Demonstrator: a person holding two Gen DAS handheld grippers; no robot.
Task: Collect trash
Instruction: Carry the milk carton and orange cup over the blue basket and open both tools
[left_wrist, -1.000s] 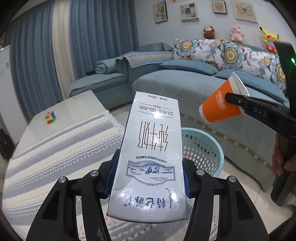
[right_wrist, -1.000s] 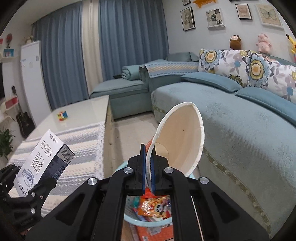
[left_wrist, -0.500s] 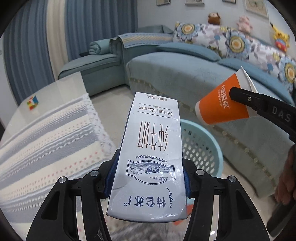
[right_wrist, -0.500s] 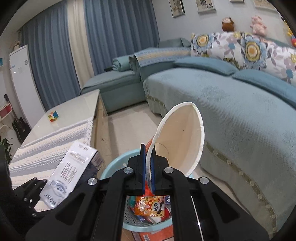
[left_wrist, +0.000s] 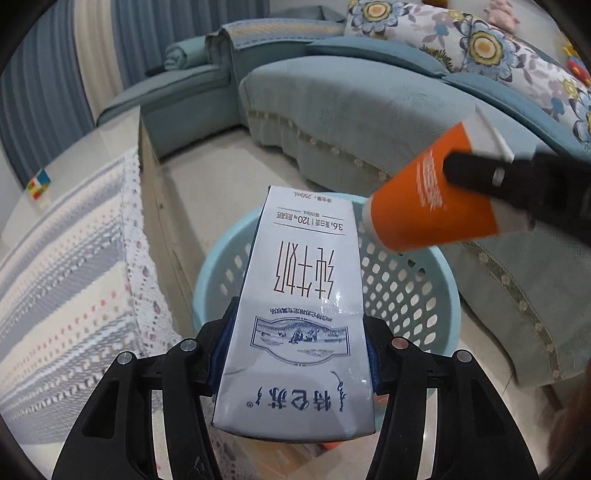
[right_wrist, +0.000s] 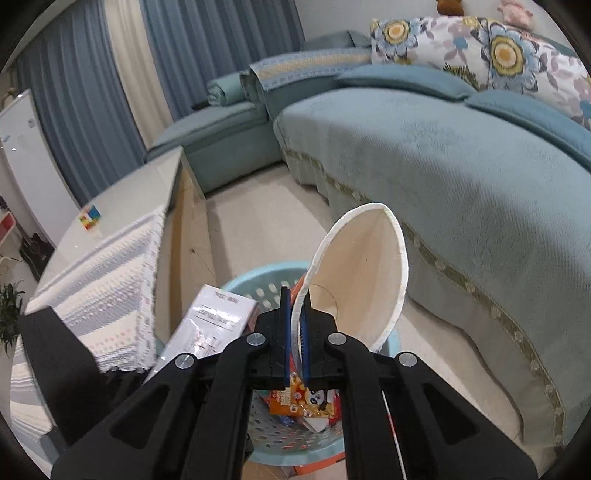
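My left gripper (left_wrist: 295, 354) is shut on a white milk carton (left_wrist: 303, 295) with printed text and holds it over the light blue perforated basket (left_wrist: 406, 291). My right gripper (right_wrist: 295, 328) is shut on the rim of an orange paper cup (right_wrist: 362, 273), white inside, above the same basket (right_wrist: 266, 435). In the left wrist view the cup (left_wrist: 432, 206) hangs over the basket's far right rim. The carton (right_wrist: 210, 332) shows at the left in the right wrist view. Snack wrappers (right_wrist: 306, 402) lie in the basket.
A table with a striped cloth (left_wrist: 66, 280) stands left of the basket, a colour cube (left_wrist: 37, 184) on it. A blue sofa (left_wrist: 369, 96) with floral cushions runs behind and to the right. Beige floor (right_wrist: 258, 229) lies between table and sofa.
Both grippers have moved forward and down toward the basket with their loads. The basket now fills more of both views, and the carton and cup are over its opening.
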